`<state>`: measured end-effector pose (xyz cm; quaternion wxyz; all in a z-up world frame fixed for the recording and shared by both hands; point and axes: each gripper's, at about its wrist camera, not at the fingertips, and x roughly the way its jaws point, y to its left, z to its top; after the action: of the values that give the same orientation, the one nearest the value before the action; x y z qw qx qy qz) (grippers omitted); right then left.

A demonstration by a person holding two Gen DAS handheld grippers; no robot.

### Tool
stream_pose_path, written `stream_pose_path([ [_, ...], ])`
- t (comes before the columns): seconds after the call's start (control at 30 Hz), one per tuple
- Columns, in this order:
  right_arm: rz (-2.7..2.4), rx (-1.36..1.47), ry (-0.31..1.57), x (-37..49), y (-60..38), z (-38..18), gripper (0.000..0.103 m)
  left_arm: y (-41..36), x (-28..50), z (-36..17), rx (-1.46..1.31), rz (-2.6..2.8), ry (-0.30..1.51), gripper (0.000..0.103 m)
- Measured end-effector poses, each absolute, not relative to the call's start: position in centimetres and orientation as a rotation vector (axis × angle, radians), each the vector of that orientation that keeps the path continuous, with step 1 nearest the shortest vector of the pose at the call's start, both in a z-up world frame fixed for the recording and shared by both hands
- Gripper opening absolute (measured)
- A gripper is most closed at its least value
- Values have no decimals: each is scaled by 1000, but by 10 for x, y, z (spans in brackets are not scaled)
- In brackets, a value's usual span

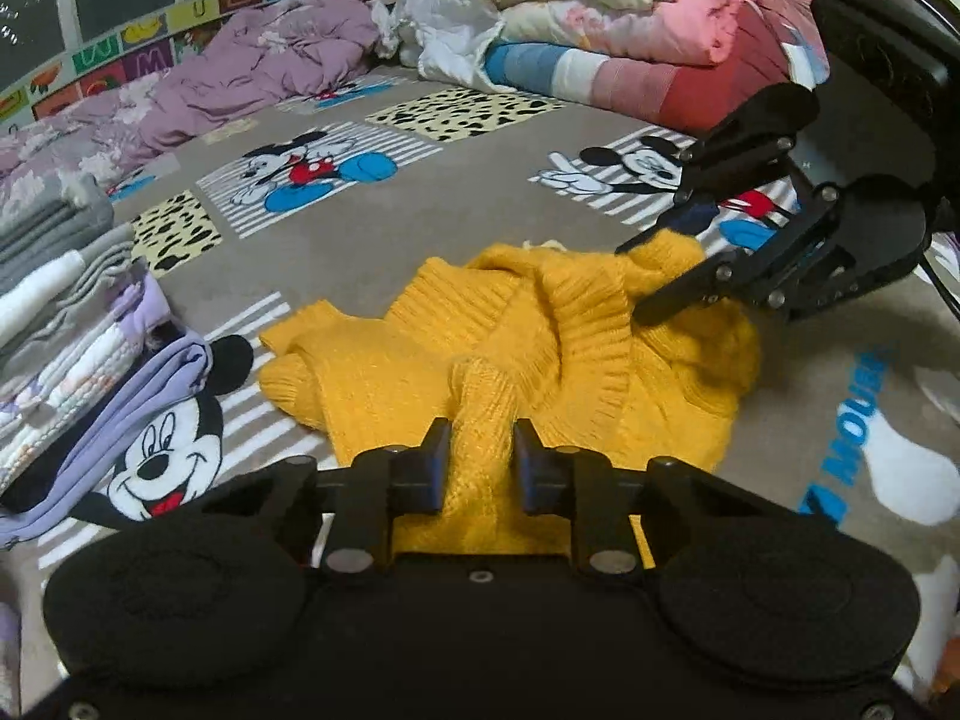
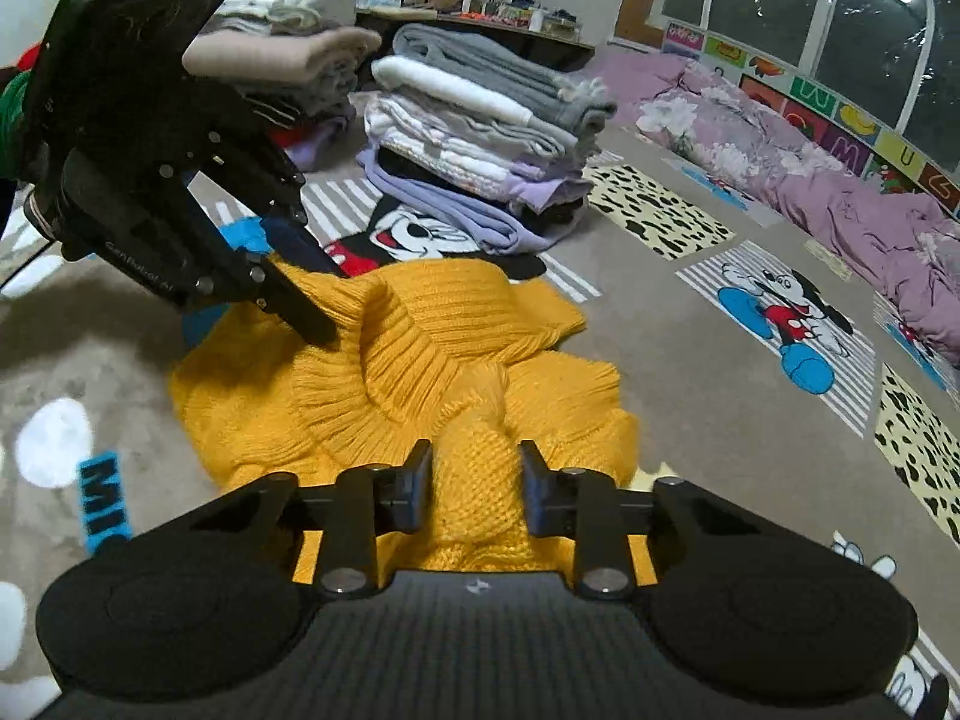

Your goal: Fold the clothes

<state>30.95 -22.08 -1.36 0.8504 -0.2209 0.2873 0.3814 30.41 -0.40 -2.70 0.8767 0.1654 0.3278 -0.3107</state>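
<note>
A yellow knitted sweater [image 1: 420, 360] [image 2: 420, 312] lies crumpled on a grey cartoon-mouse blanket [image 1: 360, 228] [image 2: 690, 360]. My left gripper [image 1: 480, 456] is shut on a bunched fold of the knit at the sweater's near edge; in the right wrist view the left gripper [image 2: 333, 303] bites the ribbed part from the upper left. My right gripper [image 2: 474, 480] is shut on another thick fold of the knit. From the left wrist view the right gripper [image 1: 633, 282] comes in from the right onto the ribbed edge. The two grippers face each other across the sweater.
A stack of folded clothes [image 1: 72, 312] [image 2: 480, 138] stands just beyond the sweater, a second stack [image 2: 282, 54] behind it. A rumpled purple duvet [image 1: 240, 72] [image 2: 840, 192] lies under the window. Piled bedding [image 1: 600, 18] fills the far corner.
</note>
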Motion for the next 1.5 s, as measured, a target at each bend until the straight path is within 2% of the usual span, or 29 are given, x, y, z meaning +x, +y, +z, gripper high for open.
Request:
stream_pose_path([
  [0.43,780,-458,536,212,-238,0,24,-26,198,-16,466,-603,508,16],
  [0.6,773,-486,489,168,-240,-8,15,-29,160,-31,523,-598,470,16],
  [1.1,792,-590,468,93,-221,-43,14,-38,73,-91,794,-550,344,15],
  [1.5,826,-832,546,50,-202,-87,16,-39,43,-137,1020,-556,323,15],
])
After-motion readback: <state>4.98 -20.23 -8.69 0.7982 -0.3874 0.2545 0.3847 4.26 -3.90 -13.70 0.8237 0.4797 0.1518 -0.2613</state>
